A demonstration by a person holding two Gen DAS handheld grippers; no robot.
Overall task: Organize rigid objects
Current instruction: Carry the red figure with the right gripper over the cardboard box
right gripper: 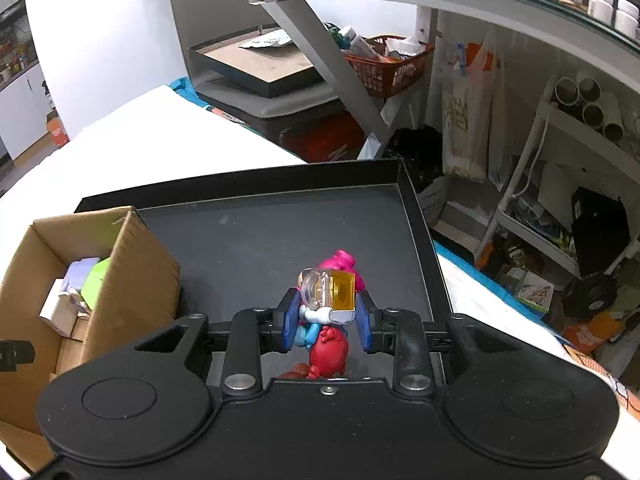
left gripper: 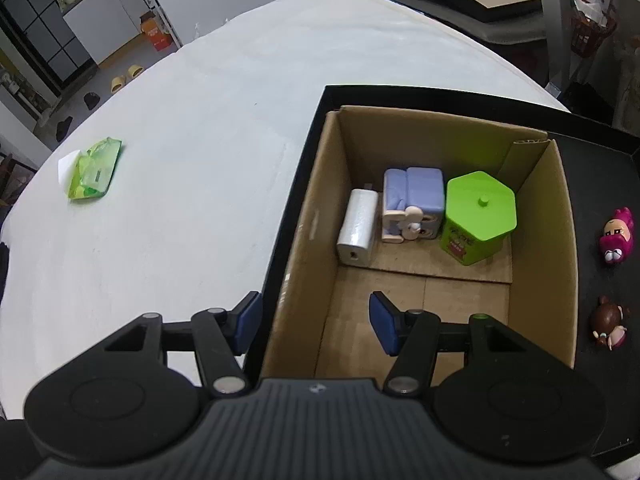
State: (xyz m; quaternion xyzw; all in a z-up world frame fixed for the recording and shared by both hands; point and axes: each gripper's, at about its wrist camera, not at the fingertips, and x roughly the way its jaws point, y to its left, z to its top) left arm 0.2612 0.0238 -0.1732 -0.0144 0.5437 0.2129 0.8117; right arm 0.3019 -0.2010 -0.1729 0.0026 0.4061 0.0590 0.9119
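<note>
Toy figure (right gripper: 328,300) clenched between right gripper (right gripper: 328,320) jaws, left gripper (left gripper: 314,322) released

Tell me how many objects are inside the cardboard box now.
3, in a row at the far end: white roll left, purple toy in the middle, green hexagonal container right. Near corners partly hidden.

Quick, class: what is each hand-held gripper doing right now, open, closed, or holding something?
Left hand-held gripper: open, holding nothing, above the cardboard box.
Right hand-held gripper: closed on a small toy with a clear-and-yellow top.
</note>
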